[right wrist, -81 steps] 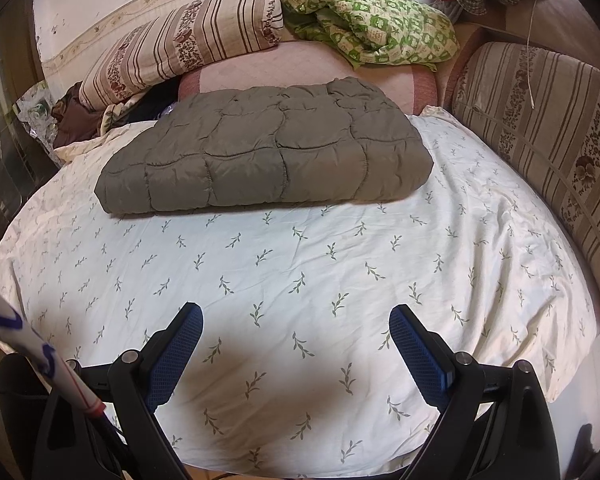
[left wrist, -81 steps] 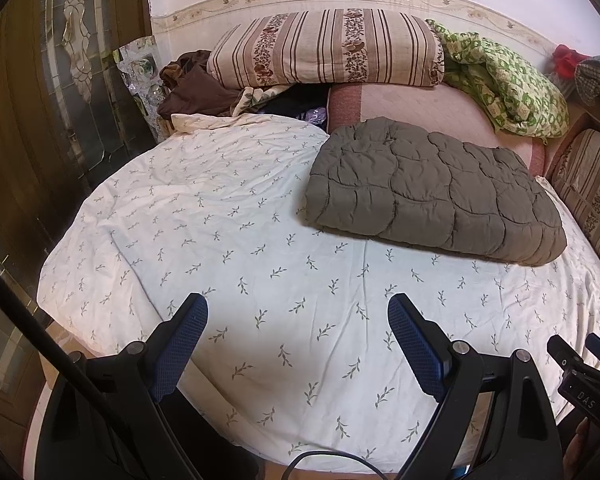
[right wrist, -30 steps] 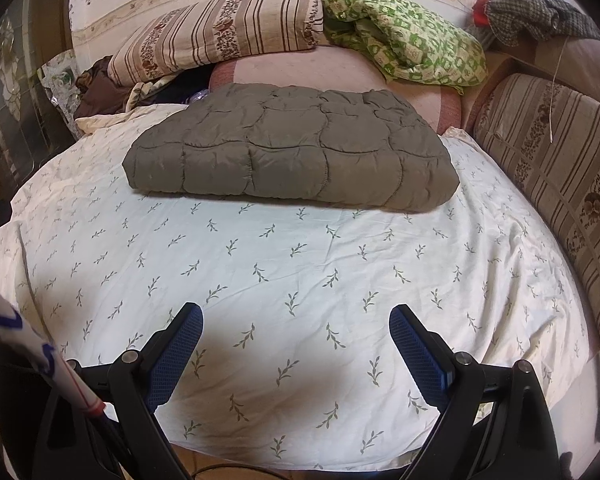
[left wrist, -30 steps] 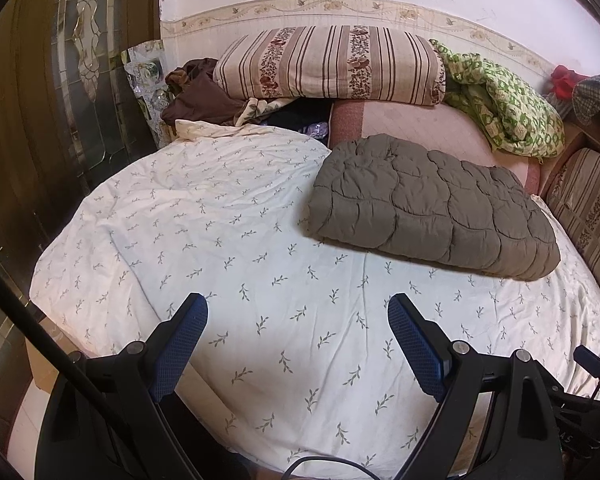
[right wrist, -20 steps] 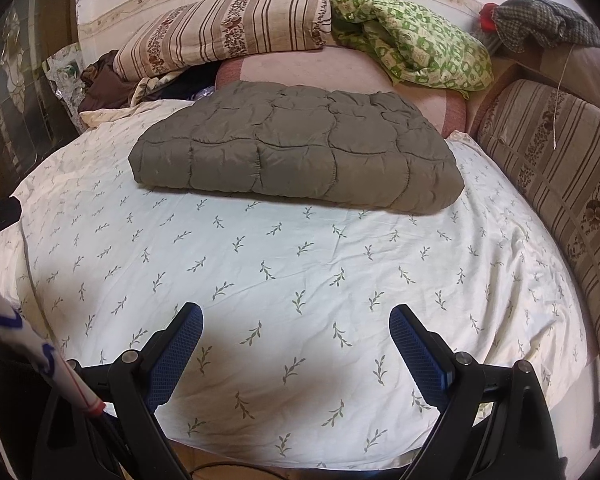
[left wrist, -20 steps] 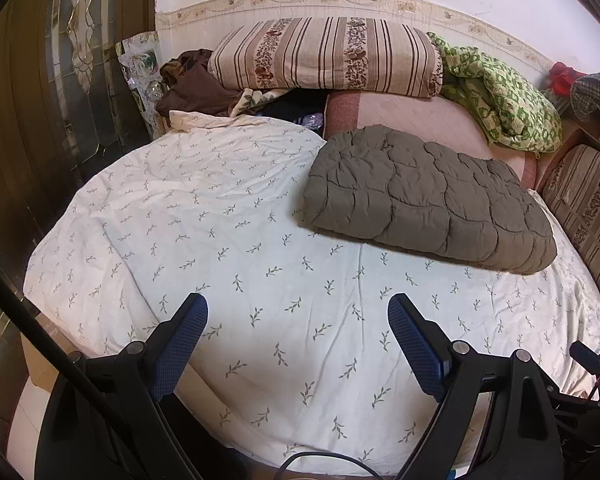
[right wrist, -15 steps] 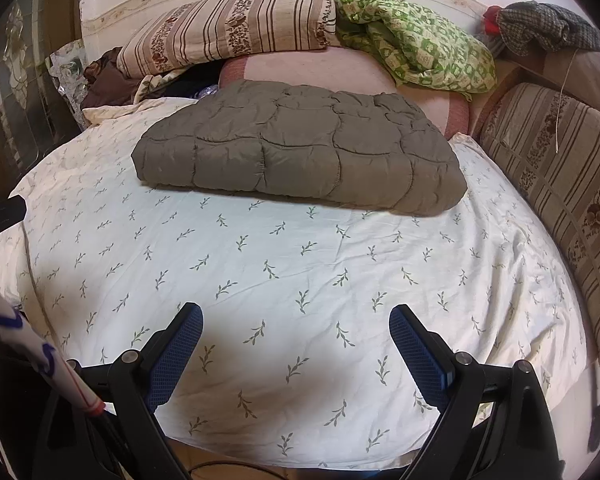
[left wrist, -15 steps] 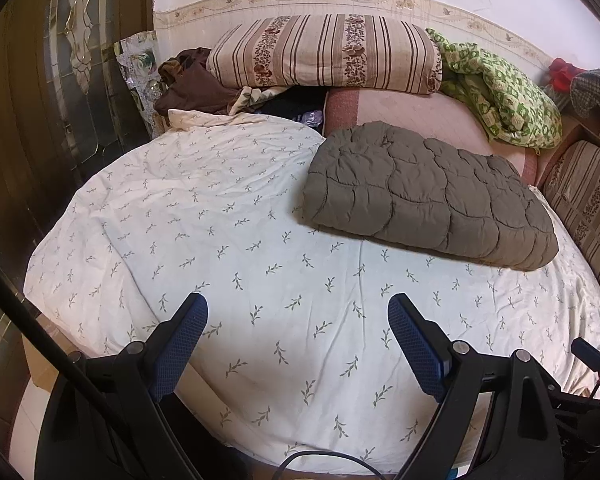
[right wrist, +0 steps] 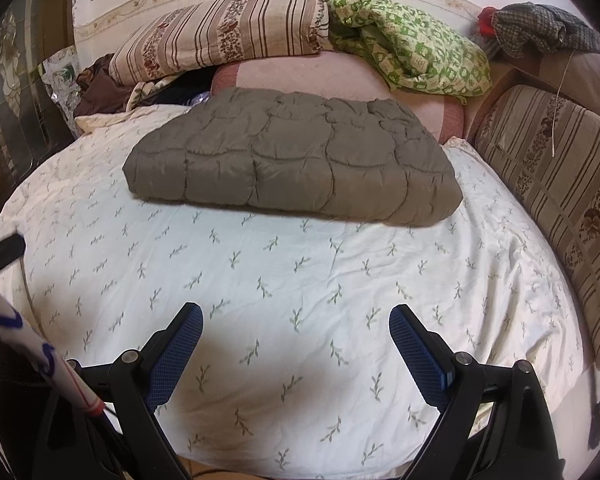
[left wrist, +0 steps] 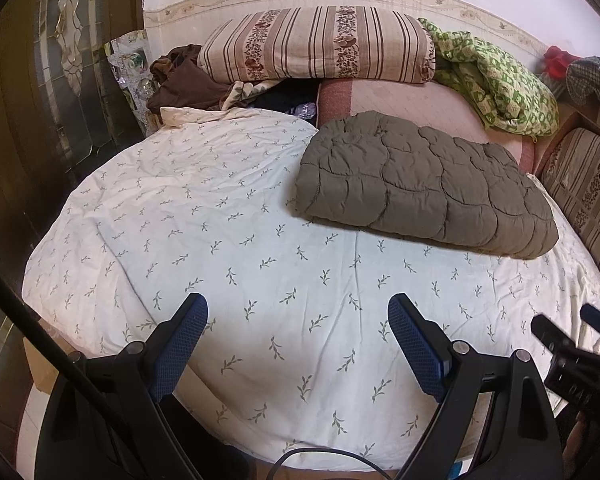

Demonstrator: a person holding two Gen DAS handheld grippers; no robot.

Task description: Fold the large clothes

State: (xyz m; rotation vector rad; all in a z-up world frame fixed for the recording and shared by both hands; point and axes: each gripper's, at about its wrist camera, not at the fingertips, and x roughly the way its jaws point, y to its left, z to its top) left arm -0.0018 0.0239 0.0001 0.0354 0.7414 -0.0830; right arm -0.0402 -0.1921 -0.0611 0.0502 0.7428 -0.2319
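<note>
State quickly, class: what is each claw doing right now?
Left claw: open, holding nothing.
Right claw: open, holding nothing.

One folded grey quilted garment [left wrist: 424,188] on the bed [left wrist: 220,240]. Two striped floral cushions: one [left wrist: 320,50] at the head, one [right wrist: 560,184] along the right side. One green patterned blanket [left wrist: 496,84], one brown cloth heap [left wrist: 188,88], one checked grey cloth [right wrist: 540,32]. Two grippers: left gripper [left wrist: 298,340], right gripper [right wrist: 296,344], two blue pads [left wrist: 414,350] each.
</note>
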